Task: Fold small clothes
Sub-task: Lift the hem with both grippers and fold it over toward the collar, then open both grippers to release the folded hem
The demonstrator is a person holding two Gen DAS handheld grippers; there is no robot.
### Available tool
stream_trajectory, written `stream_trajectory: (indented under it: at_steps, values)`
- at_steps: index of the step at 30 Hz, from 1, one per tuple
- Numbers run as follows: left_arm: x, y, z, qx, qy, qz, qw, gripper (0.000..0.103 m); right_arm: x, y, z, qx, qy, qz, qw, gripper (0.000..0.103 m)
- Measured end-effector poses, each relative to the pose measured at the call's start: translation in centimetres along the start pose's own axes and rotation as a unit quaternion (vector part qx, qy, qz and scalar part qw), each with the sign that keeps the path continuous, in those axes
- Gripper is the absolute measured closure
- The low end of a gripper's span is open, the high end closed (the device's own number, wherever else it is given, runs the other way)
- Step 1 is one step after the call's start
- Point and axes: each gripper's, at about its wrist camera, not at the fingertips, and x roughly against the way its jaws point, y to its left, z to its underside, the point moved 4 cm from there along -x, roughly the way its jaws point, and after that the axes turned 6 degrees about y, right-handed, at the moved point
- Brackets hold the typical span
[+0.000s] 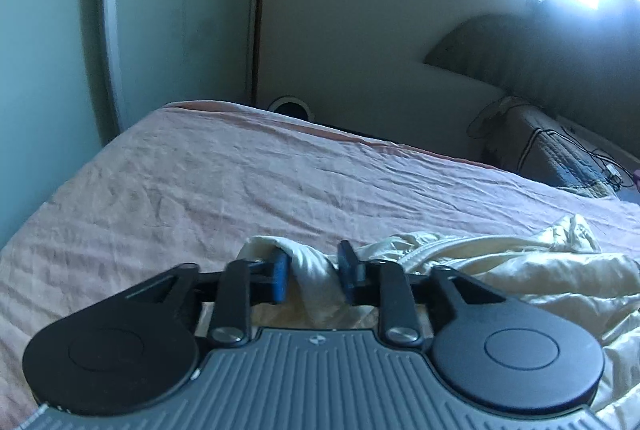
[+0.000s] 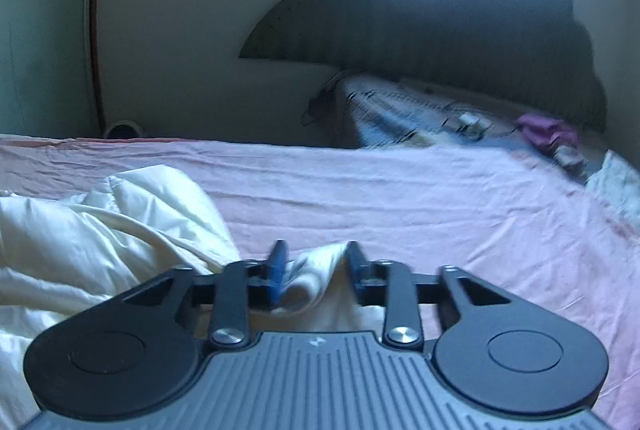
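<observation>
Pink bedsheet (image 1: 240, 182) under cream garment (image 1: 520, 270), both tools (image 1: 312, 276) (image 2: 316, 272) pinching partly hidden folds.

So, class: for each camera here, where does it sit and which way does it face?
Left wrist: on the left gripper, facing across the wrinkled pink bedsheet to the wall; blue fingers show.
Right wrist: on the right gripper, facing the dark curved headboard; its fingers show.
Shared: cream satin garment, sheet, headboard.
</observation>
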Motion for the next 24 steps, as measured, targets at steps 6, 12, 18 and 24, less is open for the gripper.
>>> stream_trajectory:
  at_steps: [6,12,18,24]
  values:
    - [2.2,0.5,-1.3,-0.004,-0.068,-0.102,0.9924,0.004,5.2,-1.6,-1.9,-0.038,-0.072,-0.047,0.996,0.018]
    - [3.5,-5.7,1.0,-0.123,-0.050,-0.038,0.9903,0.003,8.8,8.1,0.2,0.176,-0.057,-0.241,0.953,0.019]
    - [0.2,-11.1,4.9,-0.227,-0.035,-0.083,0.9698,0.003,2.5,12.3,1.2,0.125,0.046,-0.185,0.974,0.019]
    - [-4.3,-8.6,6.4,-0.142,0.024,-0.056,0.9880,0.000,-0.1,11.9,2.2,0.094,0.062,-0.196,0.974,0.014]
